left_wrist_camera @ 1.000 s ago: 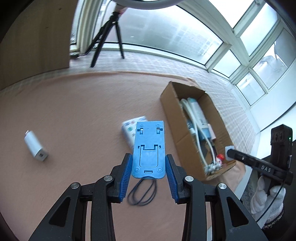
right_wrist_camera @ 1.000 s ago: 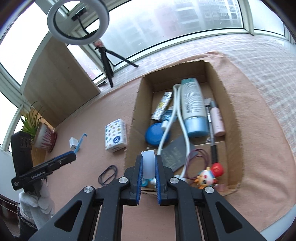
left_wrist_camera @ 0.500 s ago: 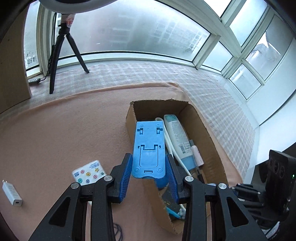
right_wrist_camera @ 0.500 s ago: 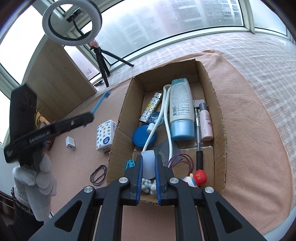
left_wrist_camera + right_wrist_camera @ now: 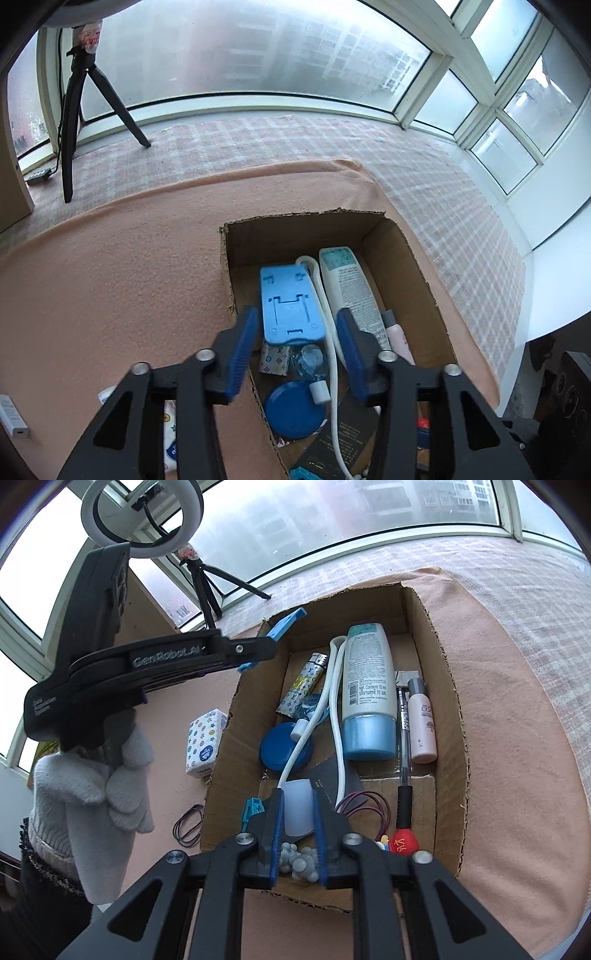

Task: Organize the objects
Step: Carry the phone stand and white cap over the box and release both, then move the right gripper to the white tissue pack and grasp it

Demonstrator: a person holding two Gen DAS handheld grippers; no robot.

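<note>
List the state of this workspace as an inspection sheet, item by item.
Surface: peach cloth lying over a checked cover.
Job's things: blue stand over the open cardboard box; box holds a lotion tube, pink bottle, blue round lid.
Clutter: patterned pack, black loops and white charger outside the box.
Grippers: left gripper open, gaps either side of the stand; right gripper shut on a translucent white piece.
Cables: white cord running through the box.
Surroundings: ring light on a tripod, curved windows behind.
</note>
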